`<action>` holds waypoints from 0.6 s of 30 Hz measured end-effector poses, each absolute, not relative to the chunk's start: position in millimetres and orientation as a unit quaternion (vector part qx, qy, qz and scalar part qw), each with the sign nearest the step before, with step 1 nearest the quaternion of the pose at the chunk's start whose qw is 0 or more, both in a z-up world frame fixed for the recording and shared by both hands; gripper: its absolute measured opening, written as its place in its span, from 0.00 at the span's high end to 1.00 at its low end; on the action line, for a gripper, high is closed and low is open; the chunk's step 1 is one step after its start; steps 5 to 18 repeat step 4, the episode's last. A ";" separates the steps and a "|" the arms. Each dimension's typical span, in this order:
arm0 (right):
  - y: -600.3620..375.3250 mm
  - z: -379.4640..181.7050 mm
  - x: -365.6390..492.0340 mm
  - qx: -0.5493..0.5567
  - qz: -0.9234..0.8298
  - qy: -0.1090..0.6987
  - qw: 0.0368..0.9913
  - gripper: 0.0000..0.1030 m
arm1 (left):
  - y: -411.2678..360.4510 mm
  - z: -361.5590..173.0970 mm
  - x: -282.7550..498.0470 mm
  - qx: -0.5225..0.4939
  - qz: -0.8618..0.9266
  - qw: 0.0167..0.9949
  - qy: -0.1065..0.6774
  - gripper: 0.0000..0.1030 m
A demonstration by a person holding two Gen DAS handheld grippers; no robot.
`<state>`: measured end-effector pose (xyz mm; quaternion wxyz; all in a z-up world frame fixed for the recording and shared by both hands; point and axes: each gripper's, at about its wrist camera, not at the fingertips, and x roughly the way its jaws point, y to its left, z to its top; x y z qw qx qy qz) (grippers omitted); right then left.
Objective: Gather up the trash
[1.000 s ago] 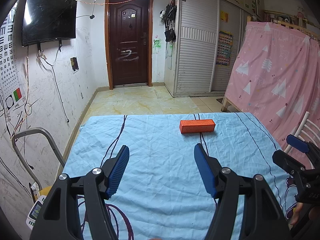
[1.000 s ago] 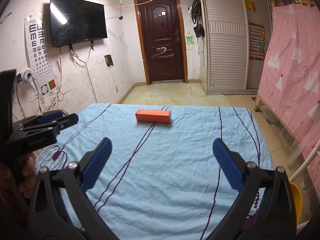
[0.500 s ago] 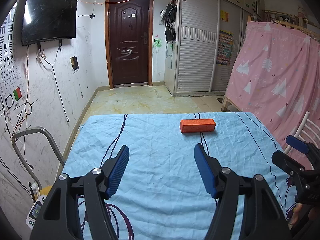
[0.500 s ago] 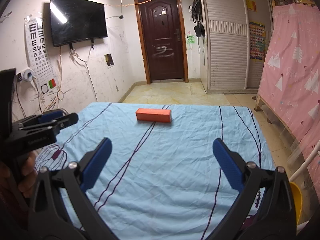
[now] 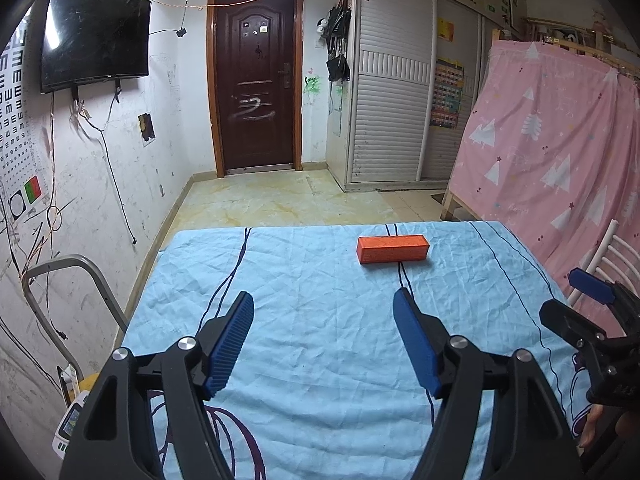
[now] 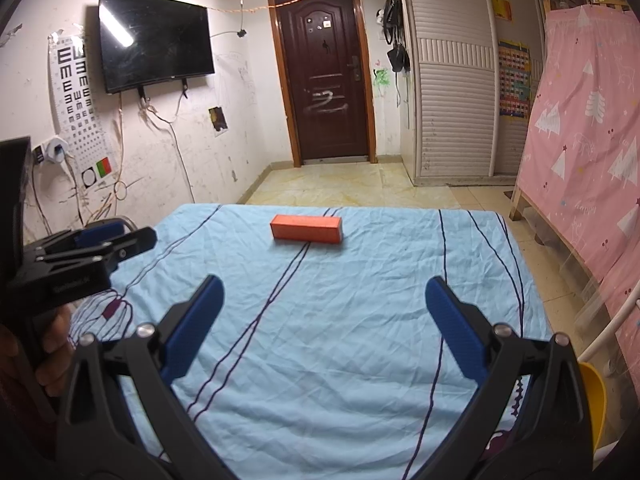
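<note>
While both claws hang released and empty, the left claw [image 5: 323, 306] having just widened, right claw [image 6: 324, 290] wider, an orange oblong box [image 5: 393, 249] lies at twelve o'clock on the blue-clothed table [image 5: 312, 360].

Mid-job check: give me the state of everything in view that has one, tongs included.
Left tongs: open, nothing between them, jaws have just been opening slightly.
Right tongs: open wide, empty.
Orange box: closed, lying flat on the blue sheet, untouched.
Door: shut.
TV: off, screen dark.
Wardrobe sliding doors: closed.
</note>
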<state>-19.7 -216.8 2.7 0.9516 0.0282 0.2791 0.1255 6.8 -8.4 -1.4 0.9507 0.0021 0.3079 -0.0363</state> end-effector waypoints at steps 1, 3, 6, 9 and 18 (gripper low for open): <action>-216.9 2.7 -19.6 0.028 0.126 0.279 0.952 0.06 | -8.4 -1.5 7.5 0.002 -0.036 0.951 0.309 0.38; -216.8 2.7 -19.6 0.028 0.125 0.279 0.952 0.06 | -8.7 -1.6 8.9 0.002 -0.035 0.950 0.310 0.38; -216.7 2.3 -19.6 0.028 0.126 0.279 0.952 0.06 | -8.8 -1.4 9.7 0.003 -0.035 0.950 0.310 0.38; -216.7 2.3 -19.6 0.028 0.126 0.279 0.952 0.06 | -8.8 -1.4 9.7 0.003 -0.035 0.950 0.310 0.38; -216.7 2.3 -19.6 0.028 0.126 0.279 0.952 0.06 | -8.8 -1.4 9.7 0.003 -0.035 0.950 0.310 0.38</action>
